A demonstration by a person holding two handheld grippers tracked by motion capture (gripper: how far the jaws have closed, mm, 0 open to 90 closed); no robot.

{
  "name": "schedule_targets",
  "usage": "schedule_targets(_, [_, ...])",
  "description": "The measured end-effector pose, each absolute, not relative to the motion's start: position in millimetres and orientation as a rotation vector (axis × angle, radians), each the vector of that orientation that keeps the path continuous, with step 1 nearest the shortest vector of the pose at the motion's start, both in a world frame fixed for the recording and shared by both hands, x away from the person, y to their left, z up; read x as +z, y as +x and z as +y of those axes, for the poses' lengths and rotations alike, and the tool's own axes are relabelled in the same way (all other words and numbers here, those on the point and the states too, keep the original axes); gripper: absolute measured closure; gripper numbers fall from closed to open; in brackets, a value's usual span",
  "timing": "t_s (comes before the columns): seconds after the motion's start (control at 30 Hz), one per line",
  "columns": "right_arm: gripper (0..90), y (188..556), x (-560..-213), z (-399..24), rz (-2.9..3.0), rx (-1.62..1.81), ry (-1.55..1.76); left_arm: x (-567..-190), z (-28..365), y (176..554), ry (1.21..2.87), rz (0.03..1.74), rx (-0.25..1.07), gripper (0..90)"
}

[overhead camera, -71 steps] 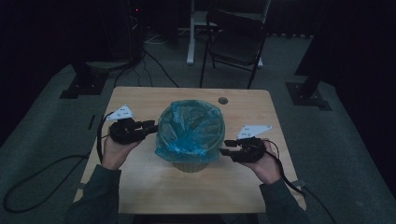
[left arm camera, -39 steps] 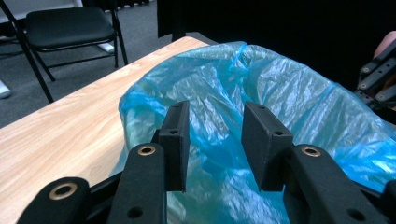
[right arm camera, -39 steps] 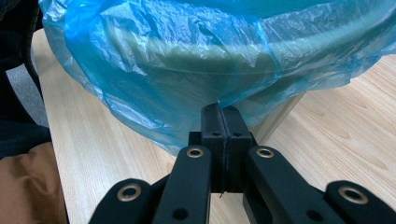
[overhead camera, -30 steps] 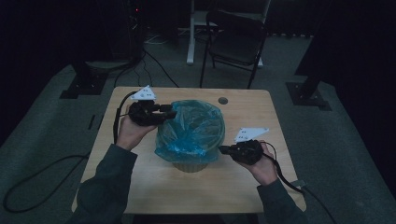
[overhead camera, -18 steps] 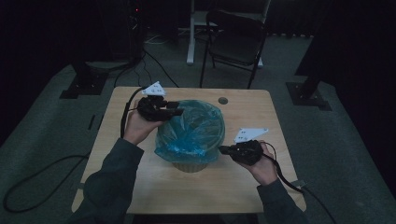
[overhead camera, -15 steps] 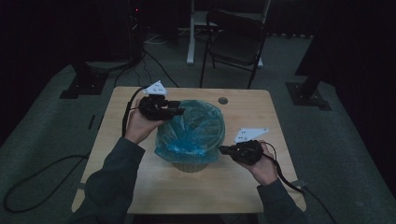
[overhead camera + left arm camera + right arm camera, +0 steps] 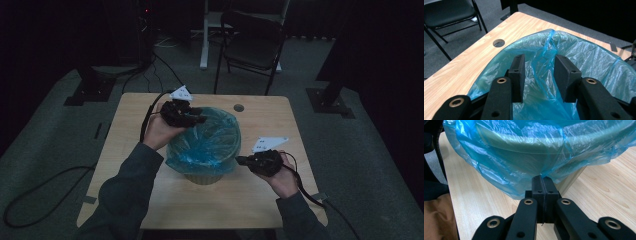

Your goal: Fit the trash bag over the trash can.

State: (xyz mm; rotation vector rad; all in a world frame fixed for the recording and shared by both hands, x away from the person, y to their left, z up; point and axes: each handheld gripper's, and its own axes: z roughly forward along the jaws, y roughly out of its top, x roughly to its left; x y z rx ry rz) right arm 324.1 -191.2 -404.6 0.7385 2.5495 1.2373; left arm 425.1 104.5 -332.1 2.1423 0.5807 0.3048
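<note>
Blue crinkled plastic liner bag (image 7: 204, 142) drapes over a pale round bin (image 7: 203, 176) mid-bench. Nearest, right gripper (image 7: 543, 180) sits clenched on the bag's hanging hem at the bin's right side, pinning it. Farther off, left gripper (image 7: 539, 72) has swung from the bin's left side round to the far-left rim since the earlier frames; its jaws stand released, straddling a raised fold of film. Judged: next pinch point for seating the liner. Beyond, wooden bench (image 7: 130, 125) with a cable hole (image 7: 239, 107), then a black folding chair (image 7: 252, 37).
</note>
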Motion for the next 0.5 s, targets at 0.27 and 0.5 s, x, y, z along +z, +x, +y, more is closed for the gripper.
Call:
schedule_targets(0.27, [90.0, 324.0, -405.0, -191.0, 2.556, 1.234, 0.736, -332.8, 91.9, 427.5, 2.181, 0.558, 0.307, 61.2])
schedule_targets(0.5, [90.0, 323.8, -405.3, -191.5, 2.560, 1.236, 0.739, -334.5, 82.7, 431.1, 2.237, 0.553, 0.316, 61.2])
